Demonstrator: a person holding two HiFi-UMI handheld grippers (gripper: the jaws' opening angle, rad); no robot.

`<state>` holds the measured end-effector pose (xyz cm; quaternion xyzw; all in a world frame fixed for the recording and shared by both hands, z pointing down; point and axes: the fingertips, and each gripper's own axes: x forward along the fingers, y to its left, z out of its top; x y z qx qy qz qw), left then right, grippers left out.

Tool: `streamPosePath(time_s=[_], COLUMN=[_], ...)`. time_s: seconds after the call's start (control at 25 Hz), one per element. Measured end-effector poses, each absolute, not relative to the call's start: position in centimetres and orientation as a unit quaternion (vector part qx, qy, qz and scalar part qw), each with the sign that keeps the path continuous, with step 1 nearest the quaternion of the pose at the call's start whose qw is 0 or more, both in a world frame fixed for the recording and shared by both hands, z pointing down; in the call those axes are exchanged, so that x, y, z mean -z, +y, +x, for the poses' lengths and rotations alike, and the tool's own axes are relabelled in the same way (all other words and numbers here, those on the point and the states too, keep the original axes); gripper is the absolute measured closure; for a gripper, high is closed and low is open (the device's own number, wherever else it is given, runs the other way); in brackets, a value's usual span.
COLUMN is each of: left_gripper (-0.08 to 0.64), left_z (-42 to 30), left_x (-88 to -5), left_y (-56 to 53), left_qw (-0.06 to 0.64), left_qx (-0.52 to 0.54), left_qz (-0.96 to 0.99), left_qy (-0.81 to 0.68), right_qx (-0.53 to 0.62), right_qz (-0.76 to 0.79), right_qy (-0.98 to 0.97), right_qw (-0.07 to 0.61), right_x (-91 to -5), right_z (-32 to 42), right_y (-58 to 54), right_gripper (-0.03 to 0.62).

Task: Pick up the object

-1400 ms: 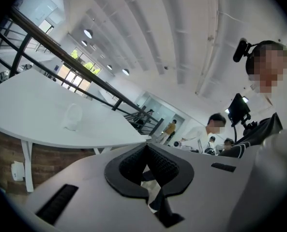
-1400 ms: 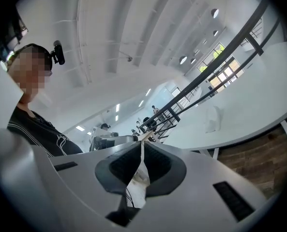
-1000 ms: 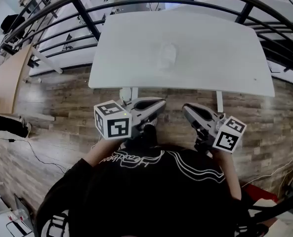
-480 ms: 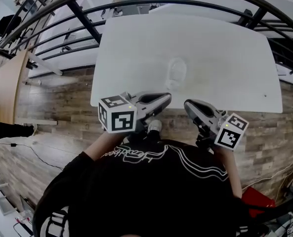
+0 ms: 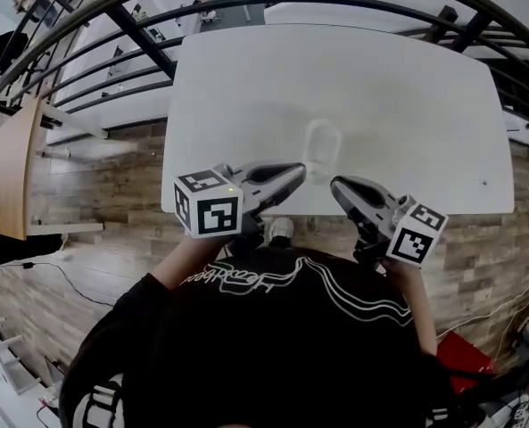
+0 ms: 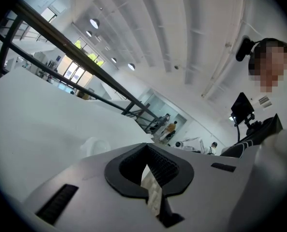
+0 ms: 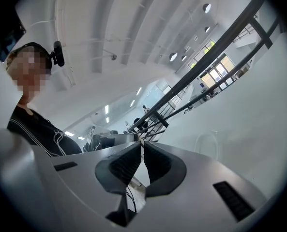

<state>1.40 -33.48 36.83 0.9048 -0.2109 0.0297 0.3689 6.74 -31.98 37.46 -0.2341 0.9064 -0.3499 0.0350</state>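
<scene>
A clear, see-through cup [image 5: 322,144] rests on the white table [image 5: 246,78], a little in from the front edge. It also shows faintly in the left gripper view as a pale cup [image 6: 92,145] and in the right gripper view as a glassy outline [image 7: 208,141]. My left gripper [image 5: 298,170] hovers over the table's front edge, just left of and short of the cup, its jaws shut and empty [image 6: 145,145]. My right gripper [image 5: 335,185] is just below and to the right of the cup, also shut with nothing held [image 7: 142,143].
Dark curved railings [image 5: 139,25] run behind and beside the table. Wooden floor [image 5: 95,194] lies below the front edge. A wooden desk [image 5: 10,168] stands at the far left. People [image 6: 168,127] stand in the background beyond the railing.
The table and cup have come nearer in the head view. Both grippers have moved forward from over the floor to the table's front edge, staying shut.
</scene>
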Motion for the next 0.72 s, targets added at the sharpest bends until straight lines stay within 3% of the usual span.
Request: streamPosePath(time_s=[0.72], left_gripper=[0.554], left_z=[-0.1], left_x=[-42.6], left_y=[-39.5], left_qw=[0.41], left_qx=[-0.058], left_qz=[0.885], left_qy=[-0.212], right_qx=[0.392], right_qz=[-0.285], right_qy=[0.875], right_qw=[0.012], right_x=[-43.3], right_z=[8.0], right_y=[-39.1], right_gripper=[0.568])
